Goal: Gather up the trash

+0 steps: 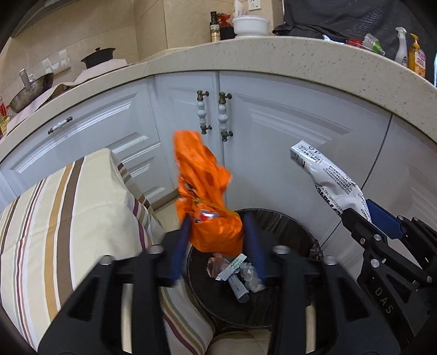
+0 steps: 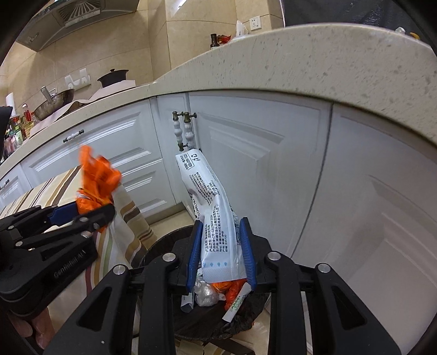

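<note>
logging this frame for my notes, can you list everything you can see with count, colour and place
orange bag: 1, orange, held over the bin's left rim
white packet: 1, white with black print, held above the bin
bin: 1, black liner, on the floor by the cabinets
scraps in bin: several, clear, white and orange, at the bottom
striped cloth: 1, cream with brown stripes, left of the bin
cabinets: white, behind the bin
counter: 1, beige speckled, above the cabinets
white bowl: 1, on the counter
wok: 1, dark, far left of the counter
left gripper: jaws around the orange bag
right gripper: jaws around the white packet
</note>
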Demonstrator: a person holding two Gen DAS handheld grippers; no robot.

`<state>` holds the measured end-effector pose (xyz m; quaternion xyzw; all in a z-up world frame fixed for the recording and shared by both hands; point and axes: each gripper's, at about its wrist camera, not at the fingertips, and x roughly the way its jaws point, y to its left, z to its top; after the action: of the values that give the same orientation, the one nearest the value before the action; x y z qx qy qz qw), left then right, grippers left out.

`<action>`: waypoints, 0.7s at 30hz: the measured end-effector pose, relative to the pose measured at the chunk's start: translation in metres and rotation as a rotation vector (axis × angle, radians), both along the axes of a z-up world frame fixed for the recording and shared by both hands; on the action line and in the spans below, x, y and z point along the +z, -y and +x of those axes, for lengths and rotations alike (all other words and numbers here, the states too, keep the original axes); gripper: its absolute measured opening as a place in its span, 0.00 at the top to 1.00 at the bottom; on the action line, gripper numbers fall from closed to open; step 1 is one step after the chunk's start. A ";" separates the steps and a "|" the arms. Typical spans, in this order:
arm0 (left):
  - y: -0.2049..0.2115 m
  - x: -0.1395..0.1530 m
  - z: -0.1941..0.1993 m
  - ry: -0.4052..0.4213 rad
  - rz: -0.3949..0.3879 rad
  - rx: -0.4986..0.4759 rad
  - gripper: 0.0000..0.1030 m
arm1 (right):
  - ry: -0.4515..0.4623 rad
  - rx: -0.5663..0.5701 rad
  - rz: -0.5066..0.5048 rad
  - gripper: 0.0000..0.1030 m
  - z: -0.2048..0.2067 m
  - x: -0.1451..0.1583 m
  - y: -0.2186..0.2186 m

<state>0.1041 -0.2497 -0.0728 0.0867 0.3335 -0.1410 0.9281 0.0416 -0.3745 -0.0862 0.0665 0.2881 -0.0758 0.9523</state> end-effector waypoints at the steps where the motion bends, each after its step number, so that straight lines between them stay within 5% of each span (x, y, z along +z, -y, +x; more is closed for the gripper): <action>1: 0.001 -0.003 0.002 -0.002 0.004 0.014 0.33 | -0.004 -0.008 -0.006 0.41 0.001 -0.004 0.001; 11: 0.005 -0.014 0.008 -0.050 0.029 0.005 0.32 | -0.033 -0.043 0.003 0.38 0.001 -0.016 0.005; 21: -0.015 0.006 0.000 -0.033 -0.016 0.025 0.26 | -0.020 -0.065 -0.018 0.34 -0.002 -0.001 -0.002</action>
<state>0.1045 -0.2342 -0.0671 0.0729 0.3490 -0.1336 0.9247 0.0399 -0.3727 -0.0874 0.0663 0.2945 -0.1100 0.9470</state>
